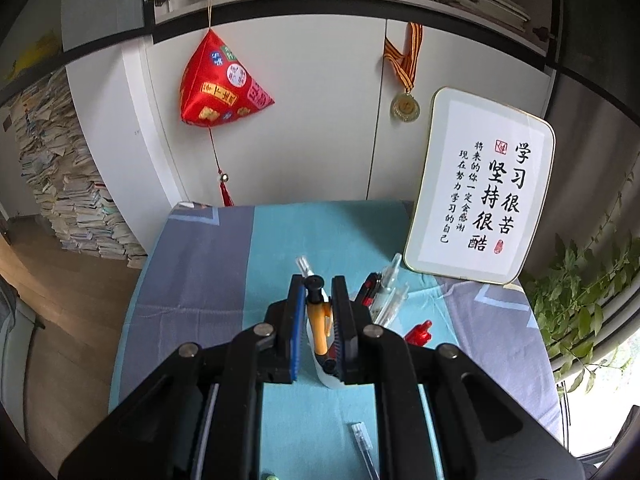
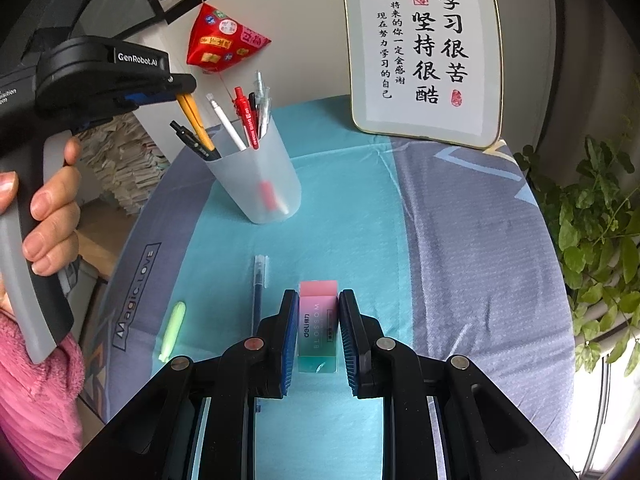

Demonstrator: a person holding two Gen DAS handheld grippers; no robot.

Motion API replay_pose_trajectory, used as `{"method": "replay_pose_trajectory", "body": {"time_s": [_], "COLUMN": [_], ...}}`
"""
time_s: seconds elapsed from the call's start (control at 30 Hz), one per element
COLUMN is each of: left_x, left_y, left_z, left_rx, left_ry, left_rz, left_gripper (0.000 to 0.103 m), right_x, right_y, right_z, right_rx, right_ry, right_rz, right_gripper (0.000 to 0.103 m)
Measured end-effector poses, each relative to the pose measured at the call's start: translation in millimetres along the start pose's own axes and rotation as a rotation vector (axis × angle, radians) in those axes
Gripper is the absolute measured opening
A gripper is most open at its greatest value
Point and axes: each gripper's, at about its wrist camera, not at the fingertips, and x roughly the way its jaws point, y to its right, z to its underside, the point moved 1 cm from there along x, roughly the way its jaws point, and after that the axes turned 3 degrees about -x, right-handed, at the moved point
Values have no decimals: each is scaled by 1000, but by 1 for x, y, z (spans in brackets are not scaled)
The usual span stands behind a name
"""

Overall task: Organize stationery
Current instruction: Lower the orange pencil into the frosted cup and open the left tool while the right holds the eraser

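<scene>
My left gripper (image 1: 317,284) is shut on a yellow pen (image 1: 319,320) and holds it above the frosted pen cup (image 2: 256,176), tip down inside the cup's mouth; the gripper also shows in the right wrist view (image 2: 182,90). The cup holds red, white, black and clear pens (image 2: 244,116). My right gripper (image 2: 319,298) is shut on a pink-to-green eraser (image 2: 318,326) just over the cloth. A blue pen (image 2: 259,288) and a green highlighter (image 2: 172,330) lie on the cloth to its left.
A framed calligraphy board (image 2: 424,52) leans at the back right of the table (image 2: 460,240). A red pouch (image 2: 224,38) hangs on the cabinet behind. A potted plant (image 2: 592,220) stands at the right edge. Stacked books (image 1: 68,184) stand on the floor at left.
</scene>
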Motion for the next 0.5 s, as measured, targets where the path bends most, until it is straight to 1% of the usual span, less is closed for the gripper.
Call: {"method": "replay_pose_trajectory", "body": {"time_s": [0.27, 0.43, 0.5], "left_x": [-2, -13, -22], "left_y": [-6, -15, -21], "left_z": [7, 12, 17], "left_rx": [-18, -50, -54], "left_ry": [-11, -9, 9], "left_rz": [8, 36, 35], "left_gripper": [12, 14, 20], "right_x": [-2, -3, -4], "right_y": [-1, -4, -5], "right_z": [1, -1, -2], "right_rx": [-1, 4, 2], "right_ry": [0, 3, 6], "right_rz": [1, -8, -9], "right_gripper": [22, 22, 22]}}
